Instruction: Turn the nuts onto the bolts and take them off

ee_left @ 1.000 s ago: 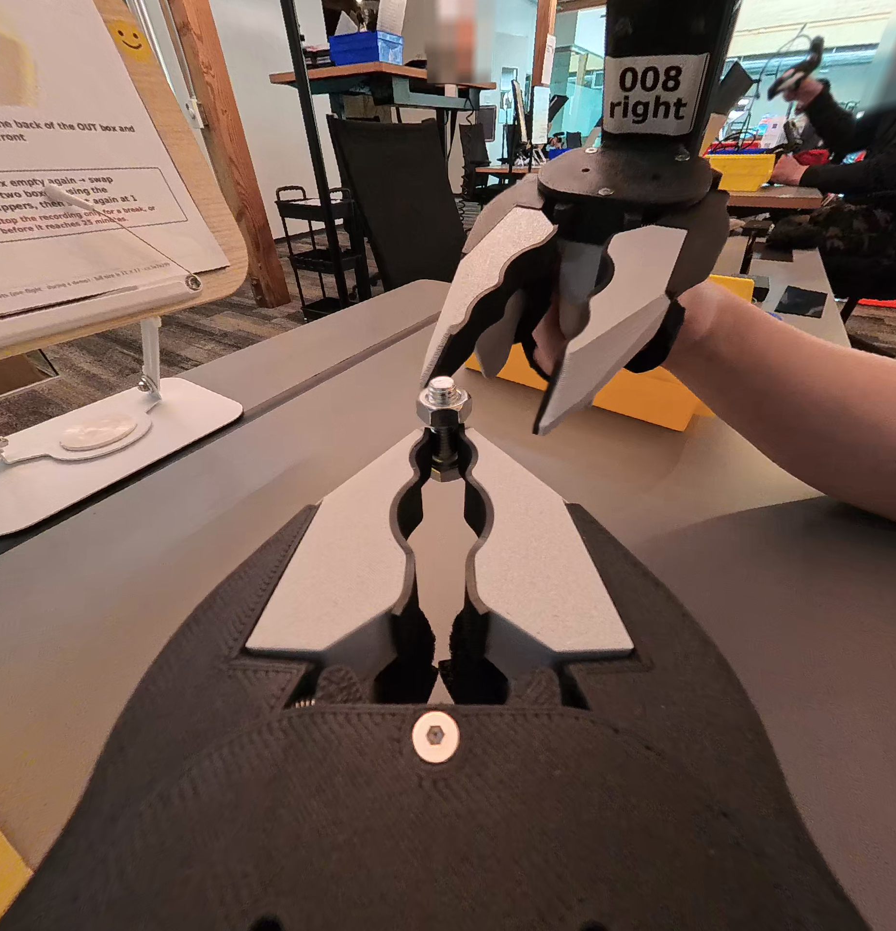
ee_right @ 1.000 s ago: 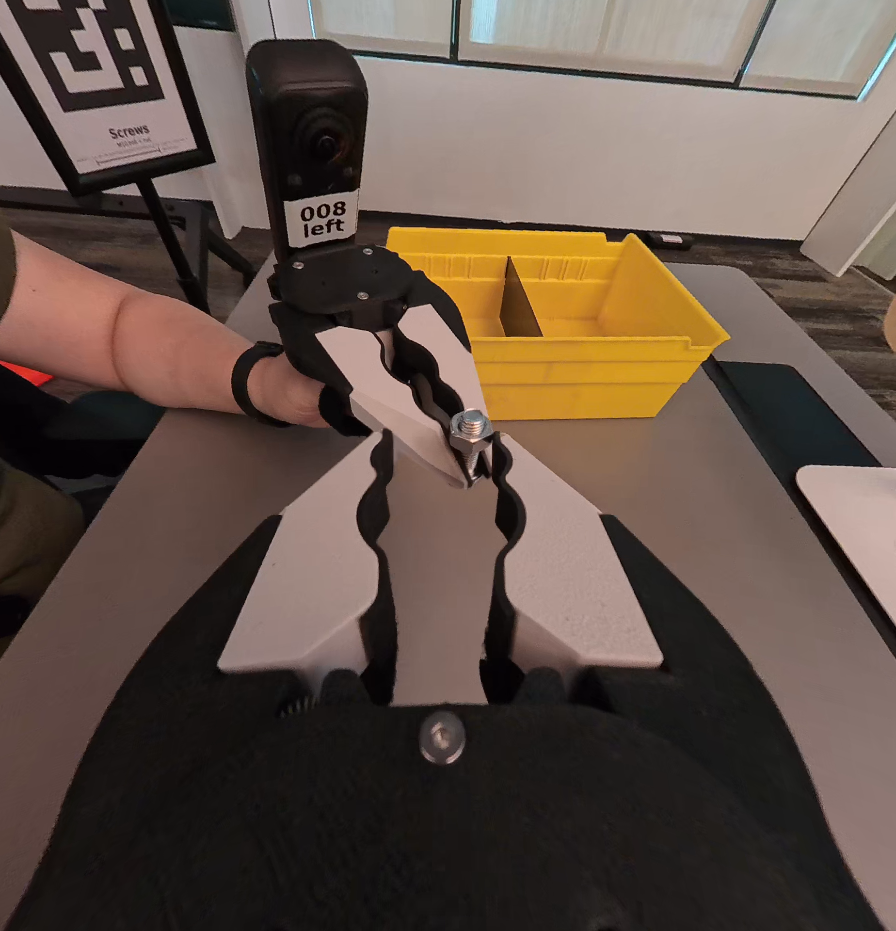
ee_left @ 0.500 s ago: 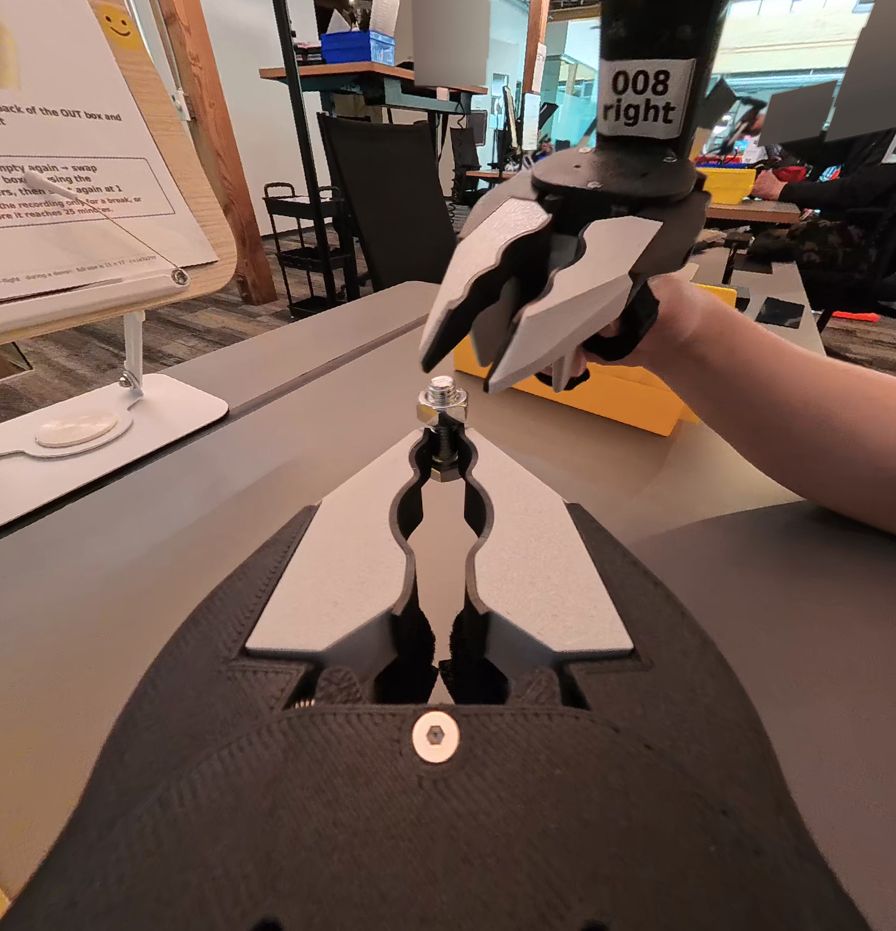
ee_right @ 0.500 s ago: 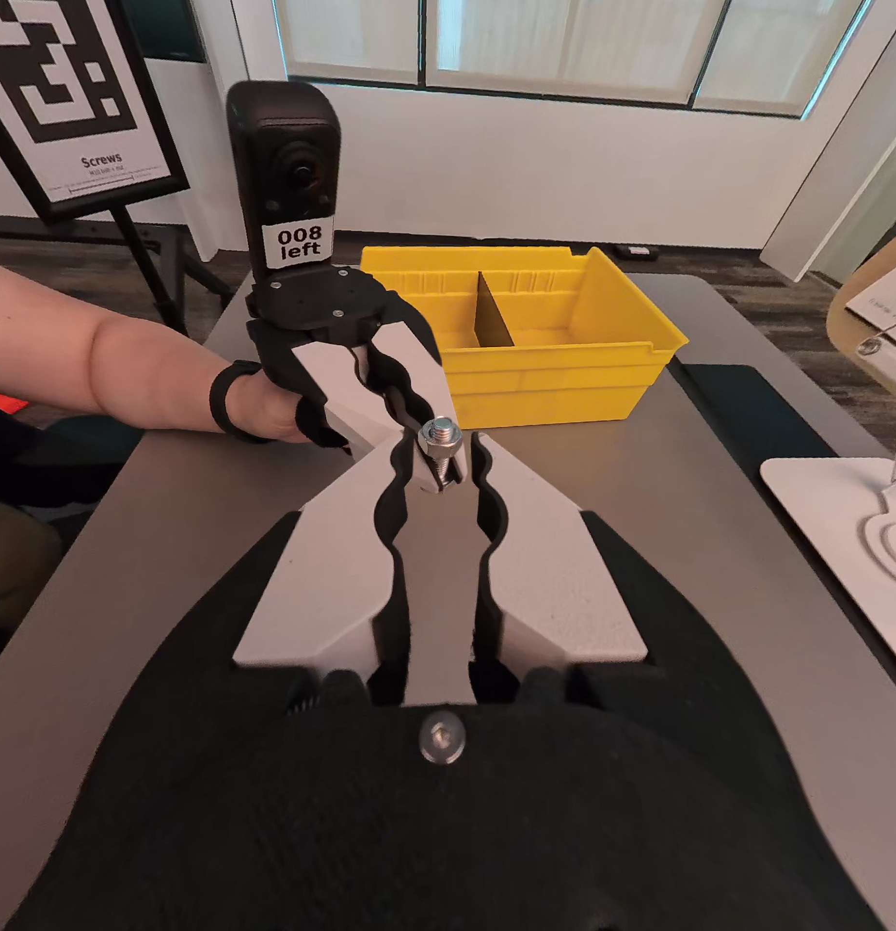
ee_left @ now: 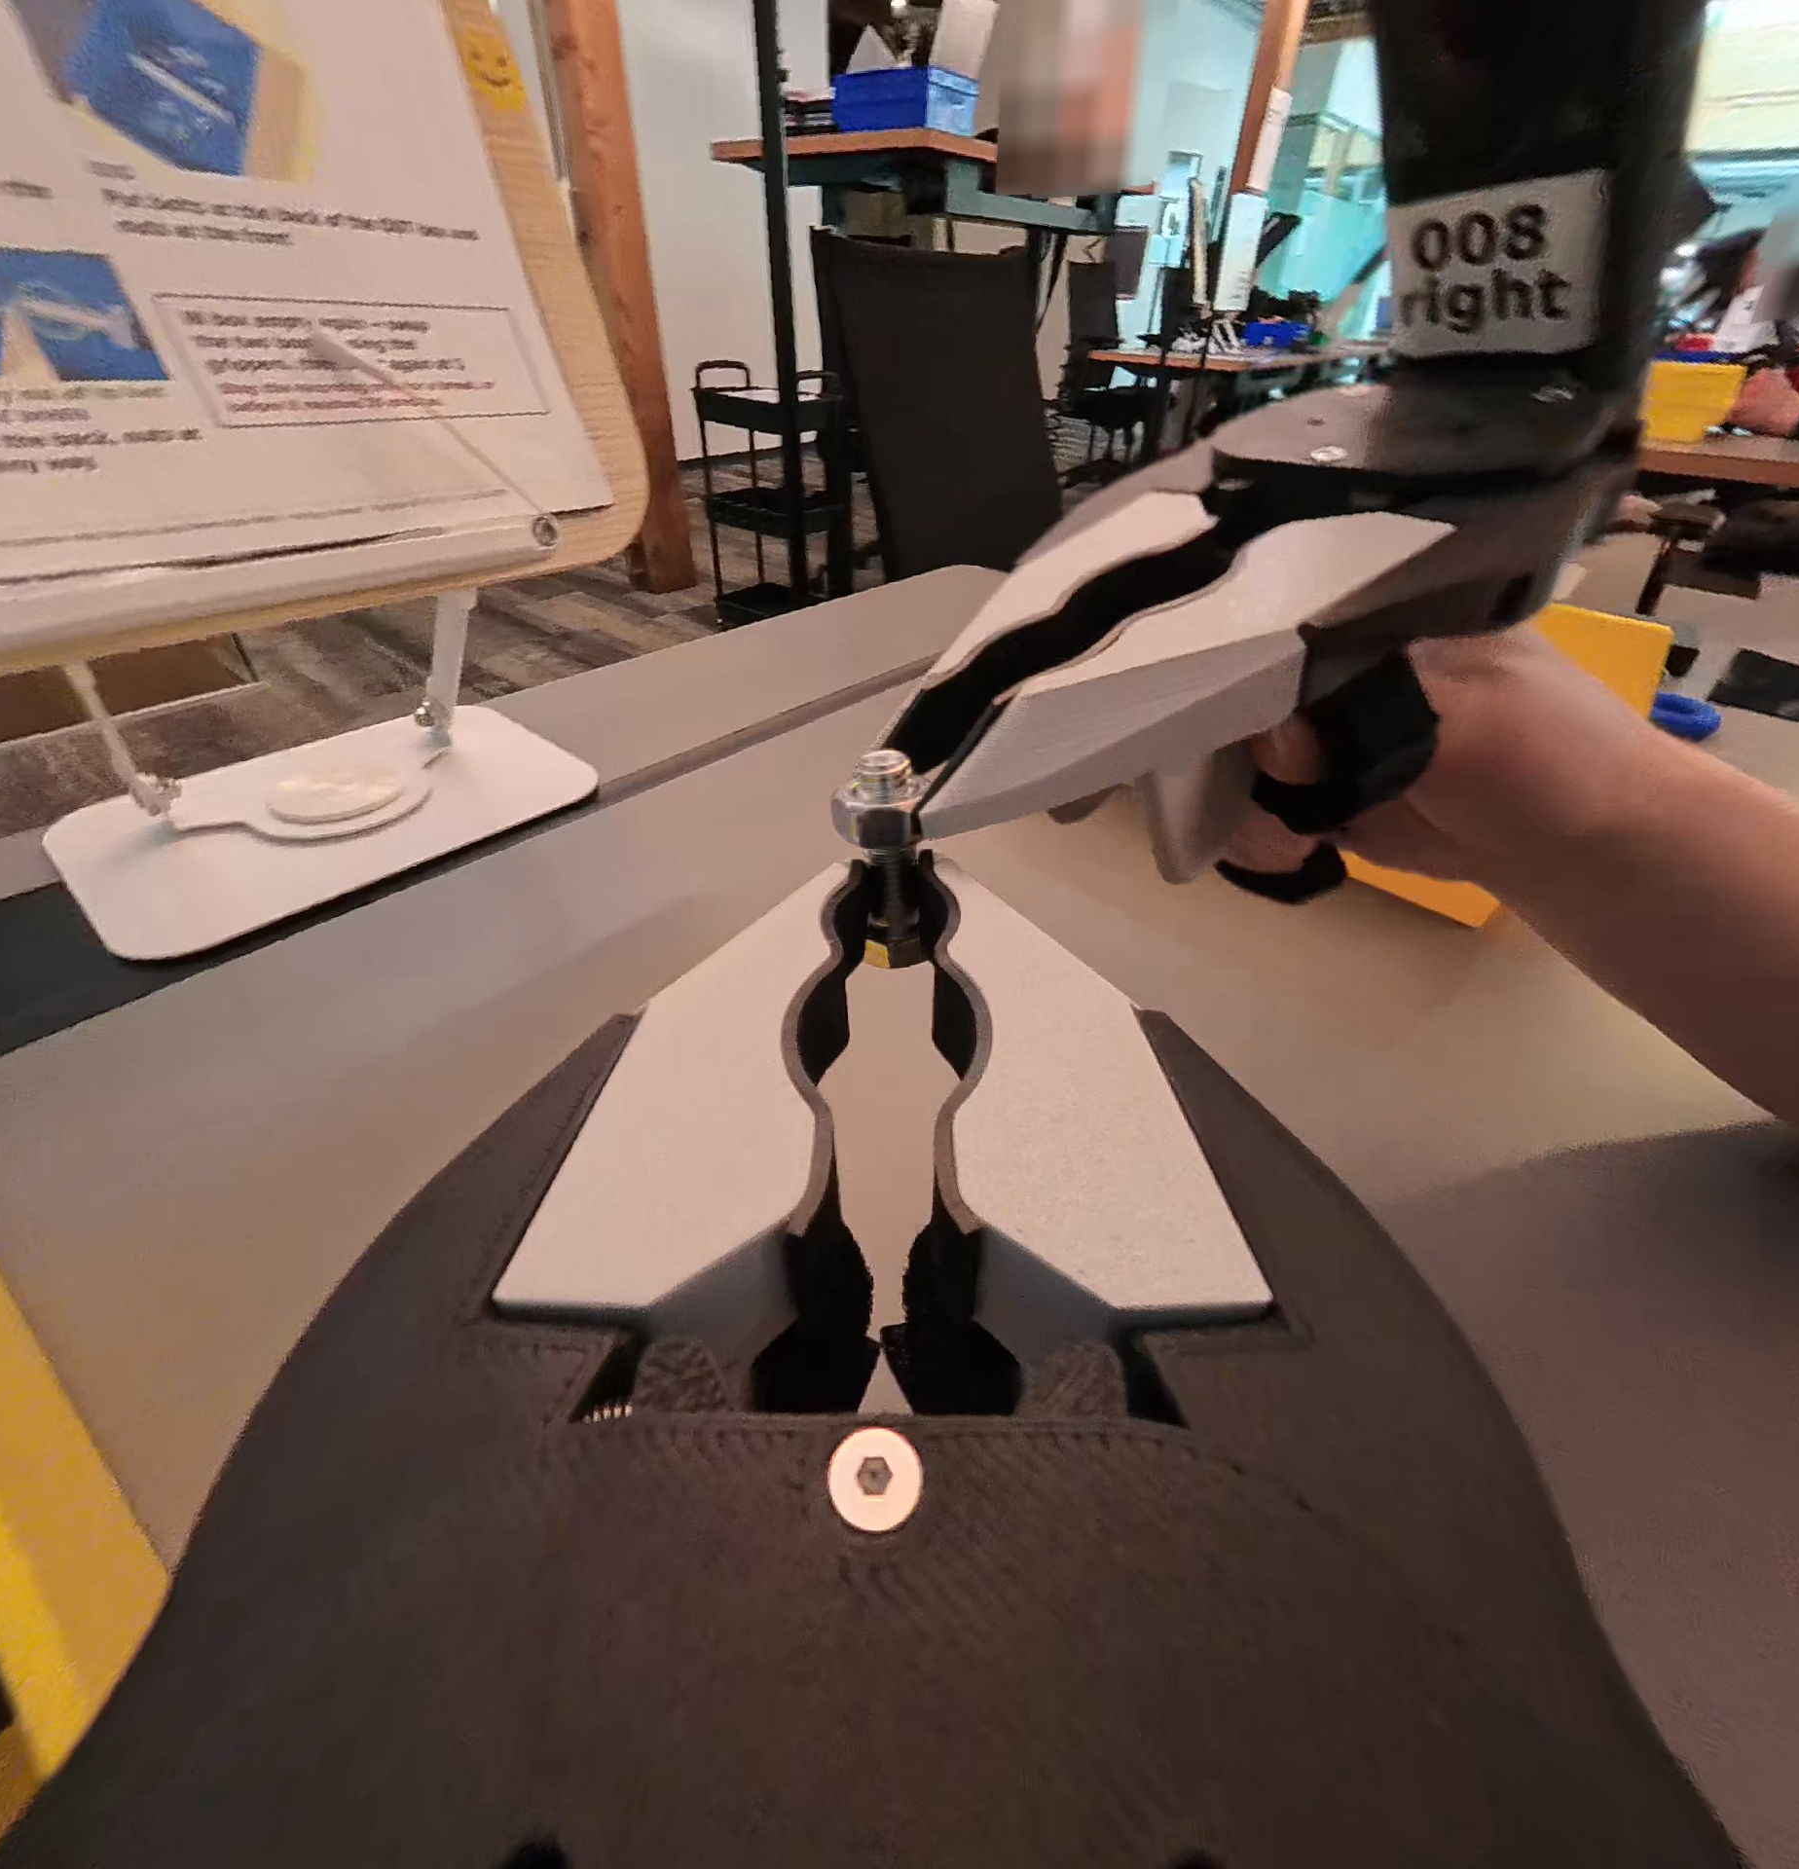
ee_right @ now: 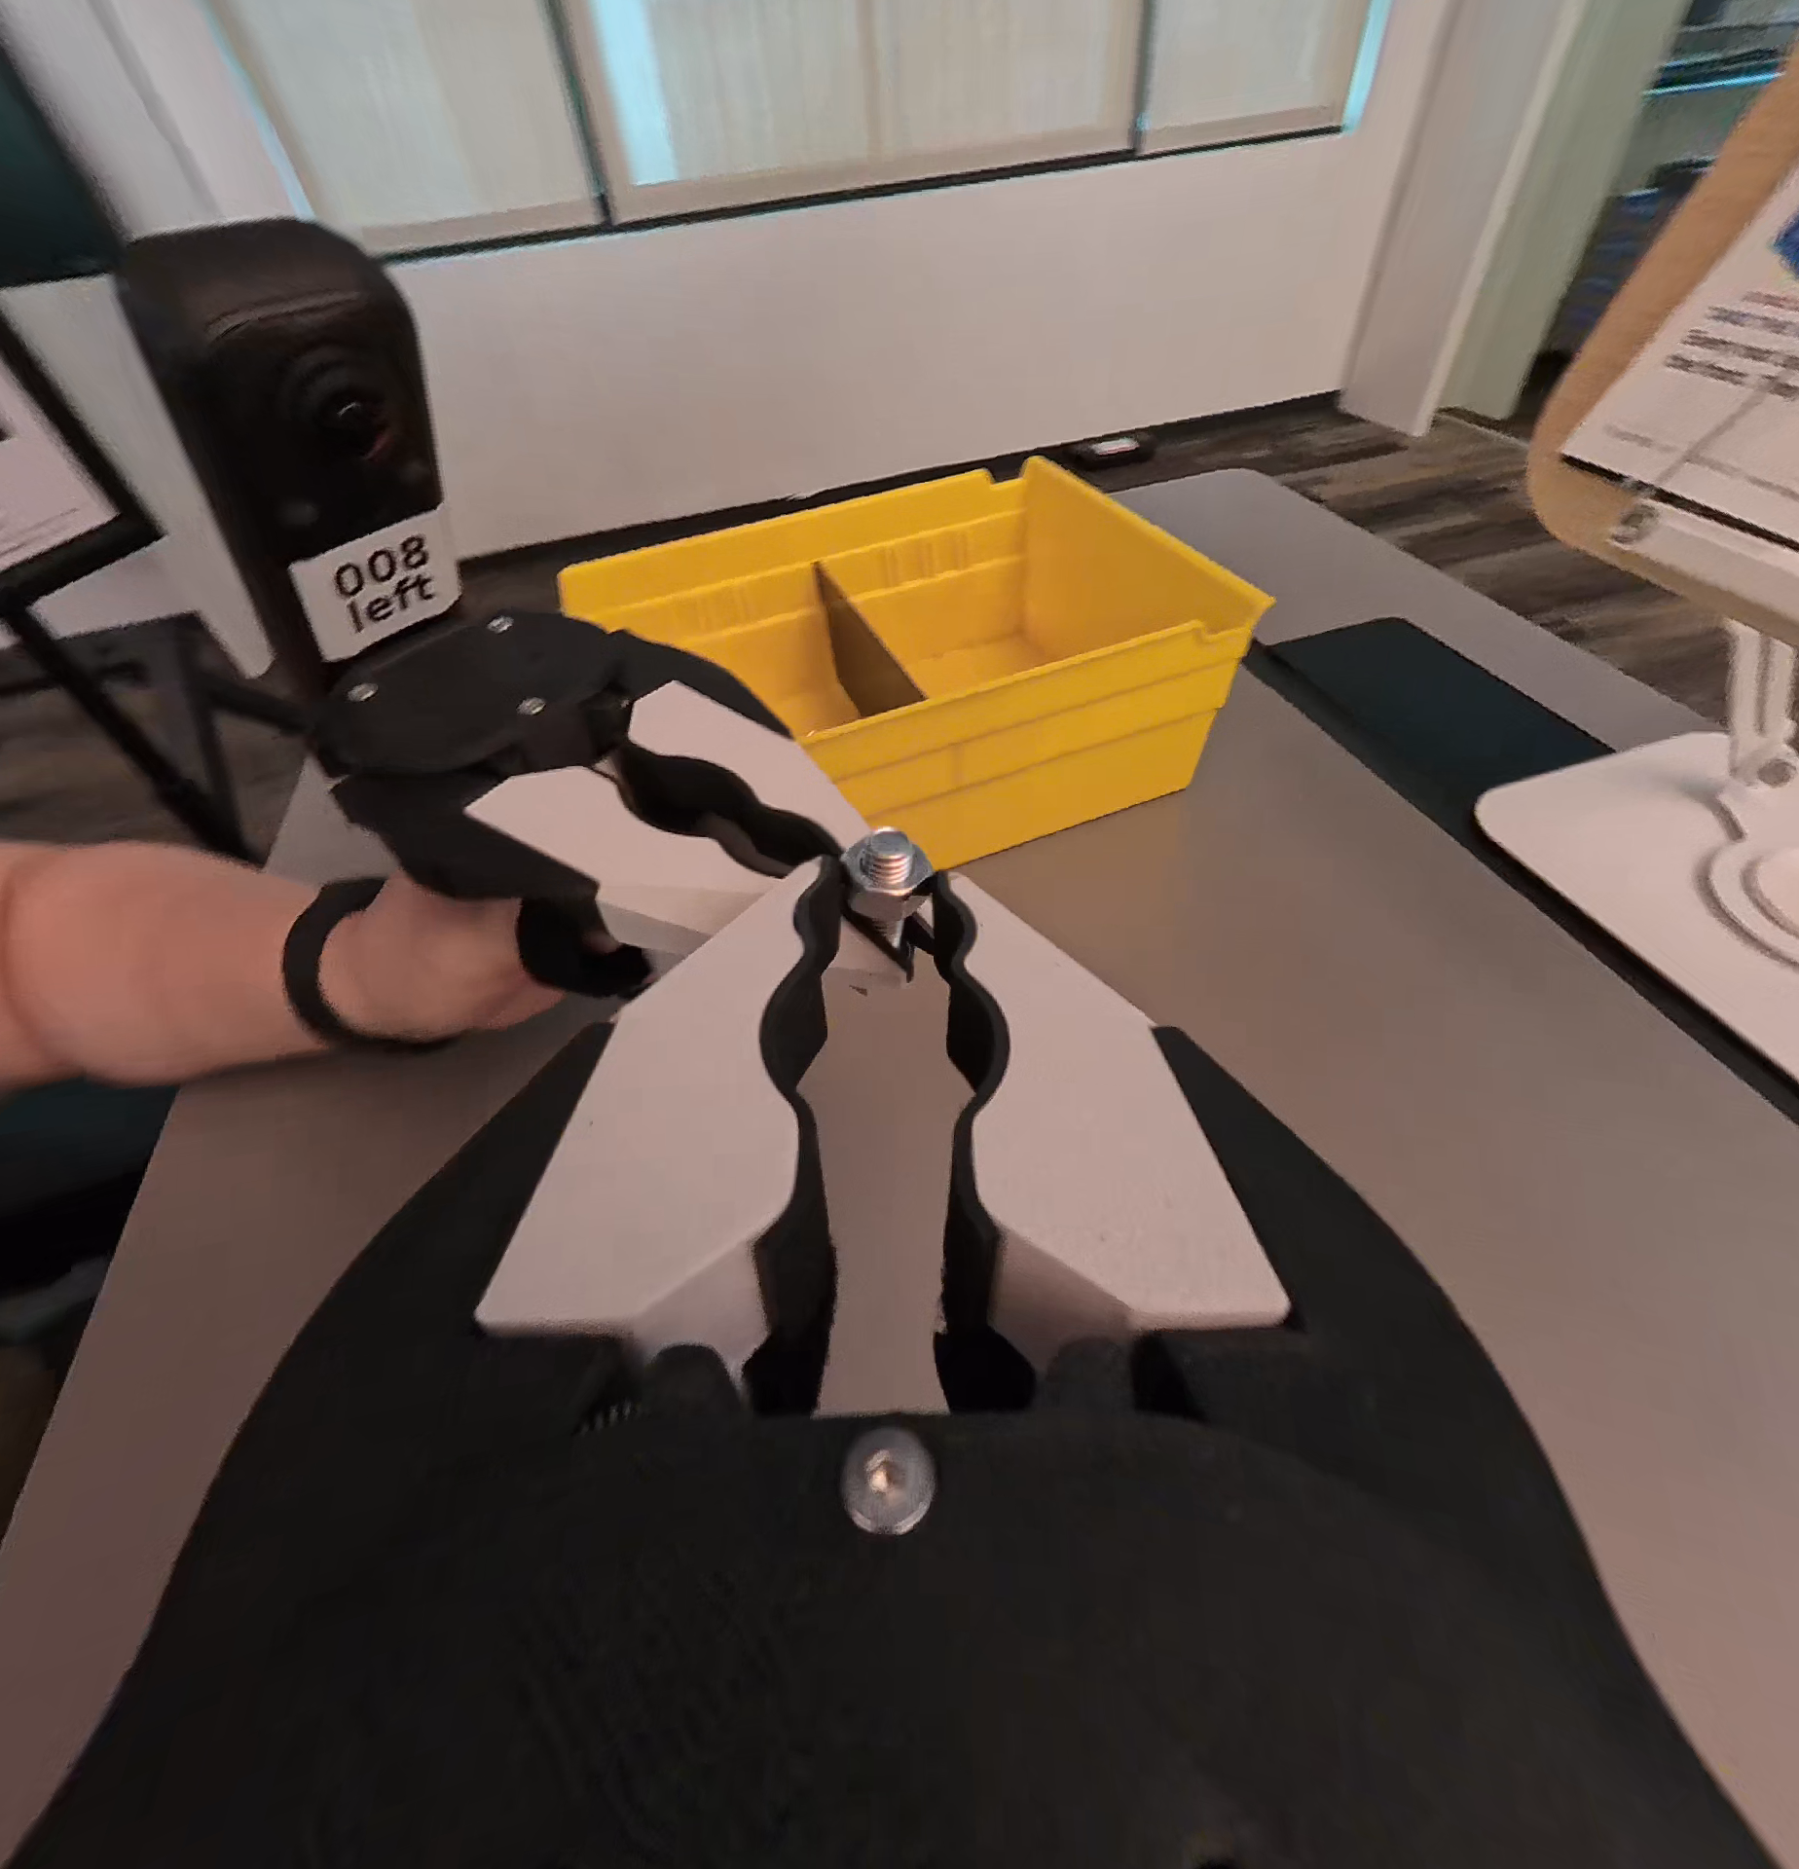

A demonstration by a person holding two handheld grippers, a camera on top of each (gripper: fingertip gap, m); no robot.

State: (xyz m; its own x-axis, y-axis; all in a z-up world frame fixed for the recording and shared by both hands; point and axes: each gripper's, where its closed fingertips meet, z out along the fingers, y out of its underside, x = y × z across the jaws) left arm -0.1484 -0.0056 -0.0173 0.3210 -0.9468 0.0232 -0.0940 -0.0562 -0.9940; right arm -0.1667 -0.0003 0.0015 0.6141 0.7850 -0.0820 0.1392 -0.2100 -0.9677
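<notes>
Currently my left gripper [ee_left: 890, 915] is clamped on the bolt [ee_left: 887, 890], holding it upright by its lower shank and head between the fingertips, above the grey table [ee_left: 268, 1092]. A silver hex nut [ee_left: 875, 817] sits threaded near the top of the bolt, with a few threads showing above it. My right gripper [ee_right: 880, 895] comes in from the right side, roughly level, with its tips at the nut. In the right wrist view its fingers [ee_right: 1067, 1113] bracket the nut [ee_right: 883, 878] closely on both sides; in the left wrist view the near fingertip touches the right side of the nut. The jaws are narrowed around the nut, but whether they actually pinch it I cannot tell, since the black pads hide the contact. Both frames are slightly blurred. Beyond the grippers, a yellow bin [ee_right: 1027, 708] with a dark divider stands on the table; both visible compartments look bare. A white stand base [ee_left: 319, 819] rests on the table to the left in the left wrist view, carrying a tilted board with an instruction sheet [ee_left: 258, 334]. My right hand [ee_left: 1462, 769] wraps the right gripper's handle; my left hand [ee_right: 410, 961] holds the left gripper, a black strap across it.
</notes>
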